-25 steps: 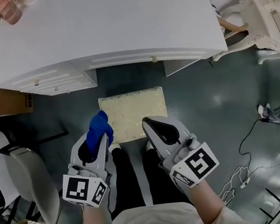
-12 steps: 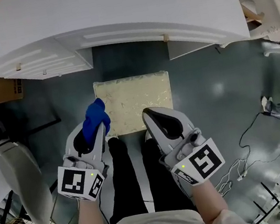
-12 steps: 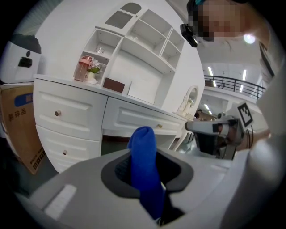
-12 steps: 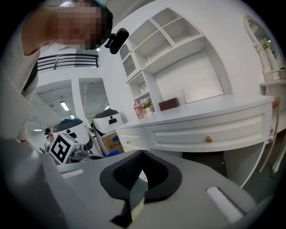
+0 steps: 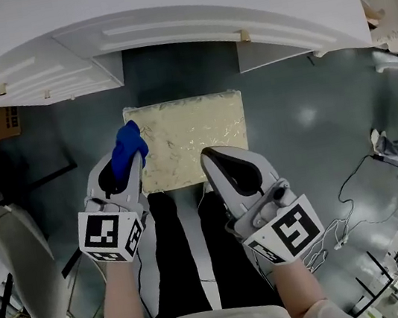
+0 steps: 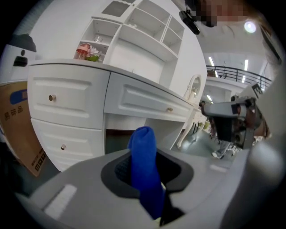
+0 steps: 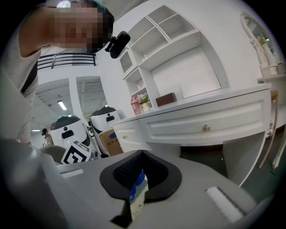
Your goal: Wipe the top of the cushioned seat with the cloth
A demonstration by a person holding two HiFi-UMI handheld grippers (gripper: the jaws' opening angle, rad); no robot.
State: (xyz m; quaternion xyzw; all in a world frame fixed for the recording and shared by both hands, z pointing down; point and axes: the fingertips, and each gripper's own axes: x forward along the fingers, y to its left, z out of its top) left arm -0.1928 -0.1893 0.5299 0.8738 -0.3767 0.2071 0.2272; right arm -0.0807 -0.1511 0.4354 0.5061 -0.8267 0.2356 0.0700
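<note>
In front of the white tabletop (image 5: 160,17), the cushioned seat (image 5: 195,136) has drawn nearer, and the left tongs (image 5: 126,164), clamped on the blue cloth (image 5: 128,142), have come over its left edge, while the right tongs (image 5: 211,157) stay pressed together and empty, so wiping seems about to begin.
</note>
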